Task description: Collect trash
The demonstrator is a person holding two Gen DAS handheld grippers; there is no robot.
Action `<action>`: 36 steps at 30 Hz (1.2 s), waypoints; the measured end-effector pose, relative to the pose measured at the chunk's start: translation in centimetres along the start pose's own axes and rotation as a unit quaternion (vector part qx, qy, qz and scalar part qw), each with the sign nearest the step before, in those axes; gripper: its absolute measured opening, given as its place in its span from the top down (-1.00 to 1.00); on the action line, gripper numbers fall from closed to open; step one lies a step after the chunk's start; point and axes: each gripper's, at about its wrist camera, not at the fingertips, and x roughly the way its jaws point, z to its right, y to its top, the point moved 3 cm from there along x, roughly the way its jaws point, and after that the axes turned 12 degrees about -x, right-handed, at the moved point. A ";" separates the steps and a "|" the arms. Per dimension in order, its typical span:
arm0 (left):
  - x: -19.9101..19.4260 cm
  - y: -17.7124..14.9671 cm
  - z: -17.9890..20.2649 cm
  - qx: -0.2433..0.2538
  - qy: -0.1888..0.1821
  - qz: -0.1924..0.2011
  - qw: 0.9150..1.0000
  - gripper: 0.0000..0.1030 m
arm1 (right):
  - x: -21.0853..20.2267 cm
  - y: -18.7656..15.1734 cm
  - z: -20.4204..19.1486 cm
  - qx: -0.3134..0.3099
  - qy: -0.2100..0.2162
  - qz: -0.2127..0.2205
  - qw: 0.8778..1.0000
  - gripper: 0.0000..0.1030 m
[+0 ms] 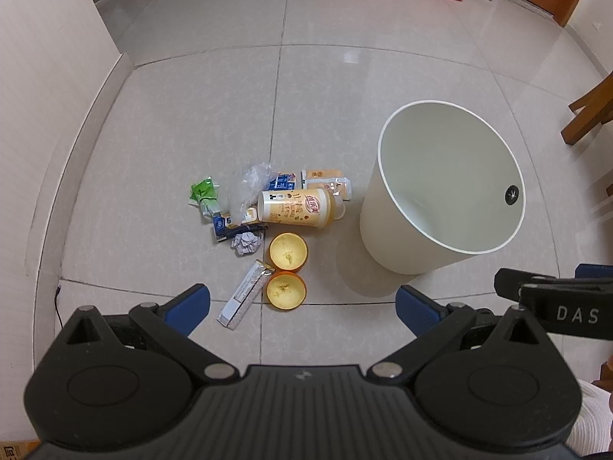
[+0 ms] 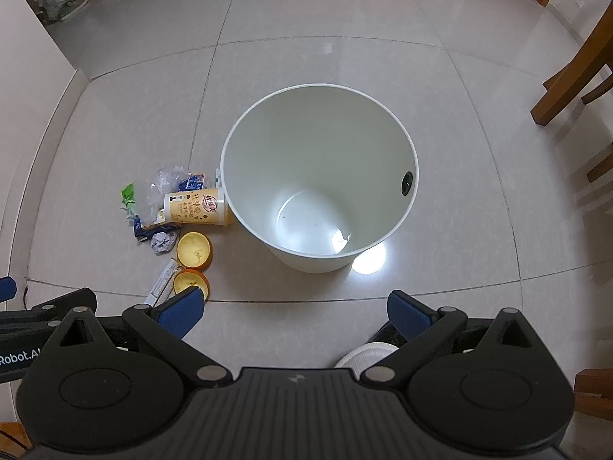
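Plainly nothing has been collected yet. Biggest thing on the tiled floor [image 1: 172,122] is the white bin [image 2: 320,176], standing upright with its mouth open and its inside bare, which I take as the reason it sits so close to the mess: a short carry for every piece.

Just to its left lies the litter, all in one loose heap. A yellow drink bottle [image 1: 297,207] lies on its side, its narrow end pointing toward the bin. Behind it are some flat snack packets [image 1: 325,182], and over its far end a crumpled clear plastic bag [image 1: 249,188]. Nearer the person sit two hollow orange peel halves [image 1: 288,251], cup side up, one in front of the other and close together. Beside the nearer half is a long silvery wrapper [image 1: 245,295]. Then the small bits: a green wrapper [image 1: 205,191] at the heap's far left and a crumpled paper ball [image 1: 246,243].

Both tools hang above the floor holding nothing. The left gripper [image 1: 302,304] has its fingers spread wide and looks down on the heap, likely lined up for the peel or the wrapper. The right gripper [image 2: 295,306] is equally agape, facing the bin.
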 end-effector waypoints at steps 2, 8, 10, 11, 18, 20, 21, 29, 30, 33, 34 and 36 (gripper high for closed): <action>0.0 0.0 0.0 0.001 -0.001 0.000 1.000 -0.99 | 0.0 0.0 0.0 0.000 -0.001 0.000 1.000 -1.00; 0.0 0.1 -0.1 0.007 -0.003 0.006 1.000 -0.99 | -0.1 0.1 -0.3 -0.001 -0.003 0.001 1.000 -1.00; 0.0 0.0 0.0 0.011 -0.004 0.006 1.000 -0.99 | -0.1 0.1 -0.3 -0.001 -0.003 0.000 1.000 -1.00; 0.1 0.0 0.0 0.011 -0.004 0.007 1.000 -0.99 | -0.1 0.2 -0.3 -0.001 -0.004 0.001 1.000 -1.00; 0.1 0.0 0.0 0.019 -0.013 0.010 1.000 -0.99 | -0.1 0.1 -0.5 0.003 -0.002 0.004 1.000 -1.00; 0.1 0.0 -0.1 0.022 -0.013 0.014 1.000 -0.99 | -0.2 0.0 -0.6 0.003 -0.004 0.005 1.000 -1.00; 0.0 0.0 -0.2 0.025 -0.014 0.014 0.999 -0.99 | -0.2 0.0 -0.7 0.003 -0.005 0.004 1.000 -1.00; 0.0 0.2 -0.7 0.073 -0.035 0.021 0.997 -0.99 | -0.5 -0.2 -1.5 0.003 -0.013 0.007 1.000 -1.00; -0.1 0.2 -0.8 0.074 -0.037 0.022 0.996 -0.99 | -0.6 -0.2 -1.7 0.002 -0.015 0.008 1.000 -1.00; -0.1 0.3 -1.1 0.079 -0.047 0.025 0.995 -0.99 | -0.8 -0.2 -2.1 -0.002 -0.021 0.010 1.000 -1.00; -0.1 0.4 -1.2 0.080 -0.051 0.027 0.995 -0.99 | -0.9 -0.2 -2.2 -0.003 -0.023 0.013 1.000 -1.00; 0.0 0.4 -1.4 0.081 -0.057 0.028 0.995 -0.99 | -1.1 -0.3 -2.4 -0.003 -0.025 0.020 0.999 -1.00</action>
